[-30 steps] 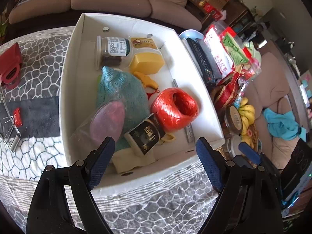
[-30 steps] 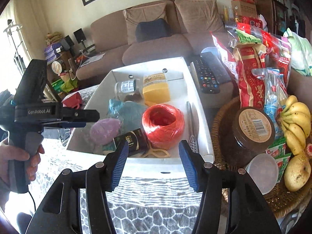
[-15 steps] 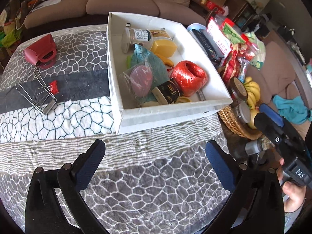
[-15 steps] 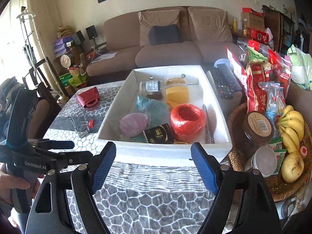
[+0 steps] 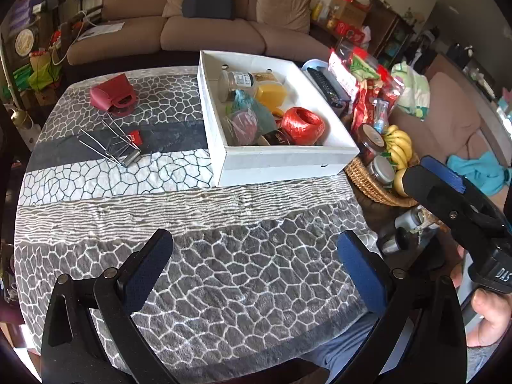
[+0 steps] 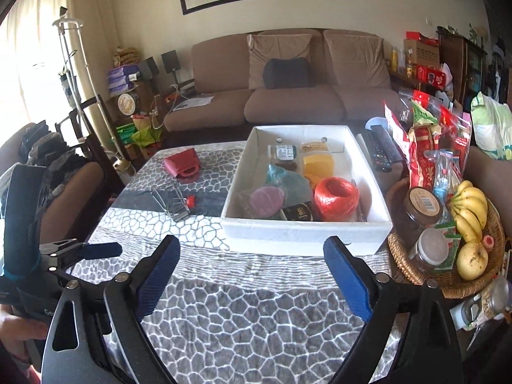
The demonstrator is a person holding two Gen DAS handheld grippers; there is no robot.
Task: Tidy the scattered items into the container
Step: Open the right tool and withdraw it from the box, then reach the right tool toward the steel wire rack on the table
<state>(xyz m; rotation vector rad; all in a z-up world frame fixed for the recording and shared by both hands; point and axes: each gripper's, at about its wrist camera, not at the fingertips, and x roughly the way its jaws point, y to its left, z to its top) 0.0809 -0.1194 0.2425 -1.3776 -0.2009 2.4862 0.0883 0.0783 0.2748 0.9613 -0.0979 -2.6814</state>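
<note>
Nearest to me, my left gripper [image 5: 254, 265] hangs over the patterned cloth of the worktop [image 5: 224, 272] with its jaws spread wide and nothing between them. My right gripper [image 6: 251, 275] is in the same condition, wide apart and empty, low over the near edge of the cloth.

Further out, the white container [image 6: 304, 228] sits toward the right side of the worktop. It already holds a red twine ball [image 6: 336, 196], a teal cloth [image 6: 288, 180], a bagged purple piece [image 6: 267, 198], a yellow block [image 6: 318, 163], a jar [image 6: 283, 153] lying on its side, and a small dark tin [image 6: 299, 212].

Left of the container, well apart from it, three things lie loose on the cloth: a wire clip tool [image 5: 112, 147], a small red tag [image 5: 134, 136] touching or just beside it, and beyond them a red mini handbag [image 5: 112, 97].

I judge I am between picks, with the sorting mostly done and those three pieces left. The next move calls for swinging the left gripper out over the wire tool, the closest of them, and lowering flat enough to catch its thin rods. The tag is small; I would take it separately.
</note>
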